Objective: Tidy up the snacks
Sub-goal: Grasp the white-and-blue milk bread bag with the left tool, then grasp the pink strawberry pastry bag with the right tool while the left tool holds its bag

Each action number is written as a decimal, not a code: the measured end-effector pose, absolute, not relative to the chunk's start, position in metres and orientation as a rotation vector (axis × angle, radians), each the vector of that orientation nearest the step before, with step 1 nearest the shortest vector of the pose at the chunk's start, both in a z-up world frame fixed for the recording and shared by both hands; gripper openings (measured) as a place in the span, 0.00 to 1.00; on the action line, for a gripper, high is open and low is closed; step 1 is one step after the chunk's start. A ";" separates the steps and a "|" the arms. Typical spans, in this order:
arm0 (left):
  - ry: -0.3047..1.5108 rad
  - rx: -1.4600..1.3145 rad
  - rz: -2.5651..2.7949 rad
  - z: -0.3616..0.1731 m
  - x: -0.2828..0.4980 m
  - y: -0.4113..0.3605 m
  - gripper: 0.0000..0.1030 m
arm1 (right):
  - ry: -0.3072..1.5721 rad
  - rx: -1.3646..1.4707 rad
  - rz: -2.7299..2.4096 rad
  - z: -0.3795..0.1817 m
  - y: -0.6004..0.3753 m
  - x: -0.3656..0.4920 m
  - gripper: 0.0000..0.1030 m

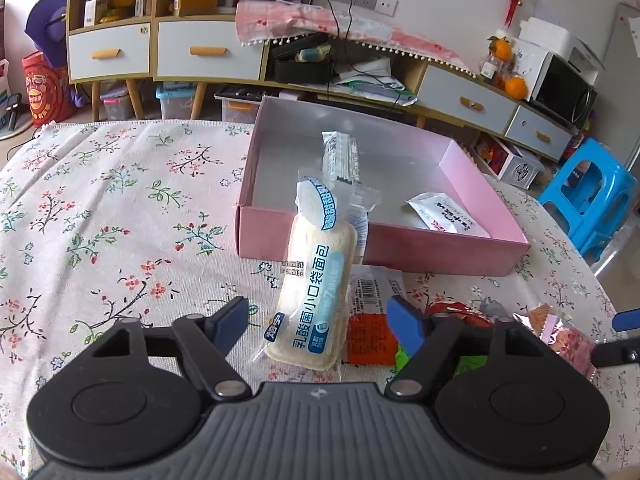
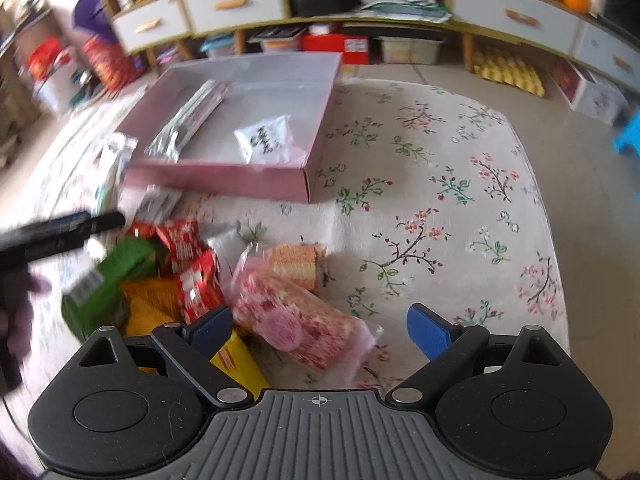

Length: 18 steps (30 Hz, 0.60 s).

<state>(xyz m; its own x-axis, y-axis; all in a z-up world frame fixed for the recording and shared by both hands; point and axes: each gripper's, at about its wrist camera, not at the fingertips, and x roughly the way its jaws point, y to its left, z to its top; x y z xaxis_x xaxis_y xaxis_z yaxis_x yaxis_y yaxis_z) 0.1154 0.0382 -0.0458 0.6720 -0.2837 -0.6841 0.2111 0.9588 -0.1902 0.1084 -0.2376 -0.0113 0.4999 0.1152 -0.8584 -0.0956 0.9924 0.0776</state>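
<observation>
The white bread packet [image 1: 310,292] lies on the floral tablecloth [image 1: 100,216], its far end propped against the near wall of the pink box [image 1: 440,248], and the left gripper [image 1: 320,320] points steeply down at it with the packet's near end between its two blue pads [image 1: 230,322]; the pads stand apart and a gap shows on each side of the packet, so nothing is clamped. The right gripper [image 2: 320,330] tilts down more steeply still, its jaws wide apart over a pink wrapped snack [image 2: 308,328] that lies between them, untouched as far as the blurred view shows. Inside the box lie two items: a long silver stick pack [image 1: 340,156] at about 12 o'clock from the bread, and a small white sachet [image 1: 444,214] at 2 o'clock. The loose heap sits at 3 o'clock of the bread; in the right wrist view it counts one green packet [image 2: 108,280], two or three red ones [image 2: 192,268], an orange one [image 2: 150,300], a yellow one [image 2: 236,360] and a second pinkish biscuit pack [image 2: 294,262], though blur makes the count unsure. The orange packet presses against the bread's right side, under the left gripper's right pad. Beyond the table stand a low cabinet with white drawers [image 1: 208,50], a blue plastic stool [image 1: 592,196] at 2 o'clock, and oranges [image 1: 514,86] beside a microwave [image 1: 560,84].
</observation>
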 end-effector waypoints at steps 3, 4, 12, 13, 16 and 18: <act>0.800 -0.102 -0.275 -0.047 0.116 0.039 0.55 | 1.057 -0.059 0.157 -0.018 -0.238 0.107 0.93; 0.804 -0.106 -0.272 -0.046 0.116 0.039 0.52 | 1.064 -0.085 0.160 -0.022 -0.238 0.106 0.93; 0.847 -0.120 -0.265 -0.044 0.119 0.044 0.36 | 1.066 -0.231 0.166 -0.043 -0.225 0.109 0.90; 0.854 -0.118 -0.264 -0.043 0.119 0.044 0.36 | 1.059 -0.246 0.170 -0.044 -0.222 0.109 0.90; 0.882 -0.116 -0.260 -0.041 0.118 0.046 0.35 | 1.027 -0.291 0.179 -0.046 -0.211 0.109 0.90; 0.902 -0.118 -0.258 -0.040 0.117 0.048 0.34 | 1.007 -0.312 0.183 -0.045 -0.206 0.110 0.88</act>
<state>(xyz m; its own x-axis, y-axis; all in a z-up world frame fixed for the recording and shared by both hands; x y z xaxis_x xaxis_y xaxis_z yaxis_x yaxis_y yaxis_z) 0.1166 0.0476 -0.0402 0.5921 -0.2707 -0.7591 0.1720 0.9626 -0.2091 0.1096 -0.2061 -0.0451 0.5243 0.0070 -0.8515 -0.2926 0.9406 -0.1724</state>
